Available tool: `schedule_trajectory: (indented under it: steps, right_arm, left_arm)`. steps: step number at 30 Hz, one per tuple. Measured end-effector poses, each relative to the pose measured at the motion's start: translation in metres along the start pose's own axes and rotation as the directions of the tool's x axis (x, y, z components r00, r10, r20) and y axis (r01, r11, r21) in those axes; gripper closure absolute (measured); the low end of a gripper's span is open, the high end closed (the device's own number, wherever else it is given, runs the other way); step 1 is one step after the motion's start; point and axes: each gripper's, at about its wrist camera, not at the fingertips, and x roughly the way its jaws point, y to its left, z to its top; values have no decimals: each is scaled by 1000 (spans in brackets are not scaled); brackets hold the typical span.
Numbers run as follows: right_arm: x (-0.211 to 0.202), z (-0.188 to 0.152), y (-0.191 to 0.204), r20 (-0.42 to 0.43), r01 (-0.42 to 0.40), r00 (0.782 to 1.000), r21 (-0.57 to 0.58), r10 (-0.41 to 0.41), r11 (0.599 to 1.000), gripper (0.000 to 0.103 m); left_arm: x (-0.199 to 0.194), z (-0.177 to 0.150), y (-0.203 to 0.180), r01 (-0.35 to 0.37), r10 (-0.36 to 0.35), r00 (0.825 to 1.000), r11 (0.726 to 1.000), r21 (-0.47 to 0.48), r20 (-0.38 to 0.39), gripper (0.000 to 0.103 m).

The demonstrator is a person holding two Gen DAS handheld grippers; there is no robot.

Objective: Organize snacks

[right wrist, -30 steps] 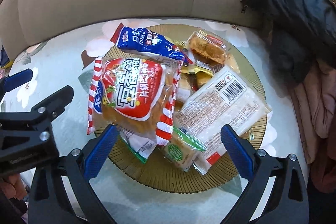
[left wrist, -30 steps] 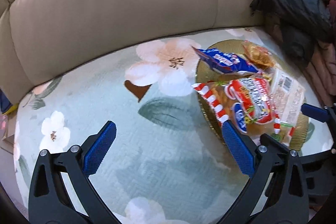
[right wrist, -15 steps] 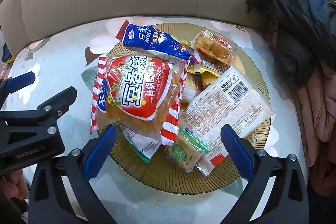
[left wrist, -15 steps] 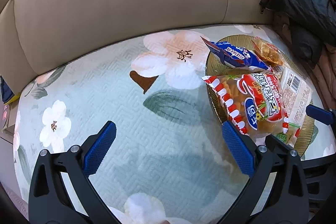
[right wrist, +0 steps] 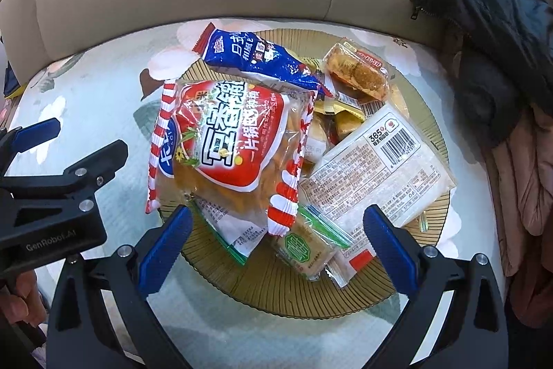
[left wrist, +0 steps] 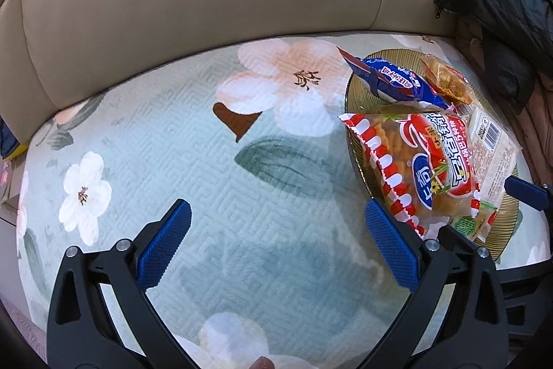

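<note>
Both grippers wide open, nothing held, snacks piled on gold plate [right wrist: 276, 296].

Right gripper [right wrist: 276, 237] hovering over near edge of pile; left gripper [left wrist: 276, 237] off over flowery cushion [left wrist: 172, 144], just beside plate. Red-striped bag [right wrist: 228, 144] on top, long axis running near-to-far, big Chinese lettering sideways. Blue packet [right wrist: 255, 61] lying diagonal across far rim. Clear pack [right wrist: 376, 175] showing barcode and "365". "GenRobot.AI" readable on left gripper body.
</note>
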Motion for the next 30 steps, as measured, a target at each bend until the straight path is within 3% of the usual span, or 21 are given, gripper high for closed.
schedule_trajectory:
  steps: [30]
  right_arm:
    - [5,-3,-9,-42,9,999,16,-9,1000,5]
  left_arm:
    - [-3,0,-3,-25,25,1000,1000,14,8,3]
